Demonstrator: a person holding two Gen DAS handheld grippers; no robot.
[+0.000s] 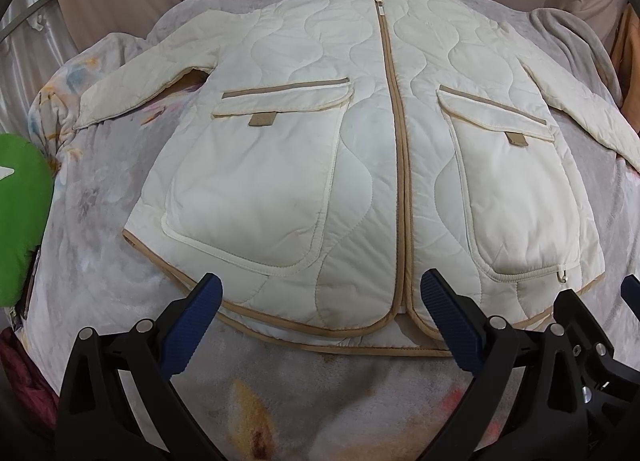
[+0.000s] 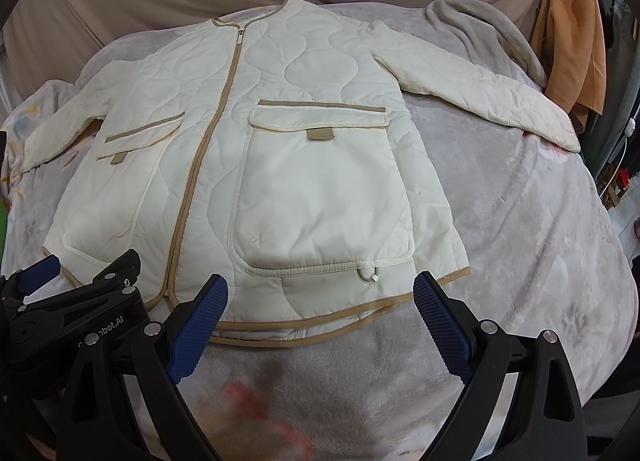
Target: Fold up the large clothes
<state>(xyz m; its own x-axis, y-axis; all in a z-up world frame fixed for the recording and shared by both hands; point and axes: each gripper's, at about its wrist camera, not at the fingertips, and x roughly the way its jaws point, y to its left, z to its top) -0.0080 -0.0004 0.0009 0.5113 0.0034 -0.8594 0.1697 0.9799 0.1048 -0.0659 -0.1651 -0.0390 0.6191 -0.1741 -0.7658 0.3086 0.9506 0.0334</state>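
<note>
Both grippers, left gripper [image 1: 322, 301] and right gripper [image 2: 320, 301]: fingers spread wide, empty, above jacket [image 1: 340, 149] hem.

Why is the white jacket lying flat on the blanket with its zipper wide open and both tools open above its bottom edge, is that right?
Not quite. The zipper is closed up to the neckline, as the left wrist view shows. The rest holds: the white jacket lies flat on the blanket, with the left tool and right tool open near its bottom edge.
</note>
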